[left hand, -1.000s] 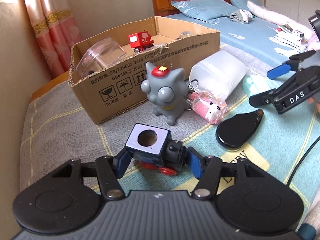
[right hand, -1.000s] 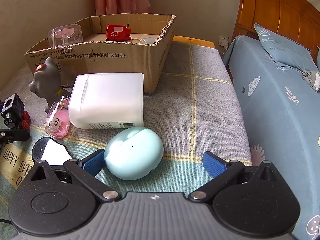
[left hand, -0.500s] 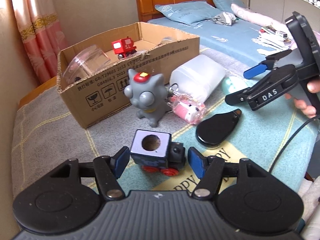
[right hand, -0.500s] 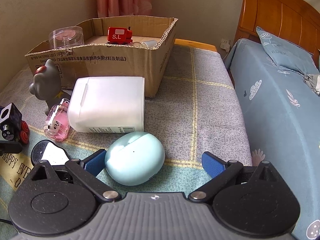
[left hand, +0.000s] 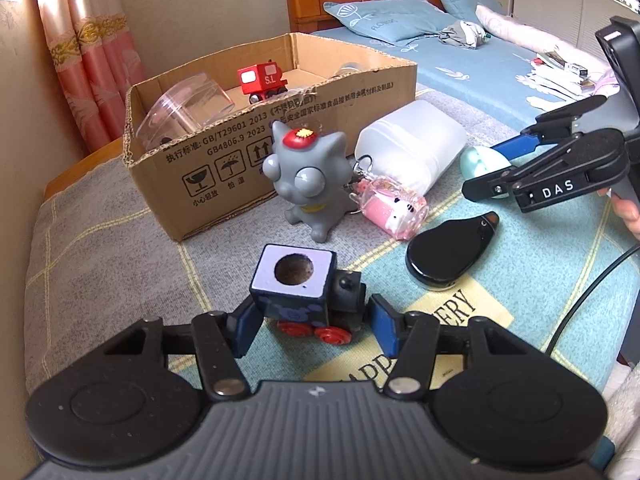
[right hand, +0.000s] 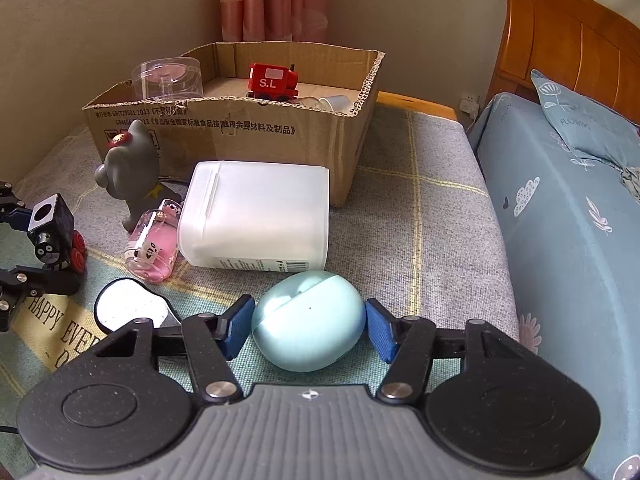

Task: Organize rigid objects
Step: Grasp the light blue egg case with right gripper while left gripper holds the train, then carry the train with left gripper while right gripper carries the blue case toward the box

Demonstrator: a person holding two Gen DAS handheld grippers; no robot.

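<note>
Your left gripper [left hand: 310,326] has just been closing and its blue pads now sit pinched against both flanks of the little black toy train [left hand: 306,292], which is on the blanket [left hand: 100,240] right in front of you, wheels down. The grip looks low and near the red wheels, so when you lift I'd guess the heavy block end could tip forward and roll out of the pads. Same deal on the other side: your right gripper [right hand: 306,326] has just been closing too, and its pads are touching the two sides of the pale blue egg-shaped case [right hand: 308,320], just in front of the white plastic tub [right hand: 256,216]. That case is smooth and rounded, so it could squirt out if you squeeze off-centre. Further out, the grey cat figure [left hand: 306,176] and the pink keychain [left hand: 394,210] stand between the train and the cardboard box [left hand: 280,136], so a low carry might knock them over. The black oval thing [left hand: 448,250] lies between your two grippers, easy to clip. The box already holds a red train [left hand: 262,80] and a clear jar [left hand: 184,108], so drop gently or you'll bounce off them.
</note>
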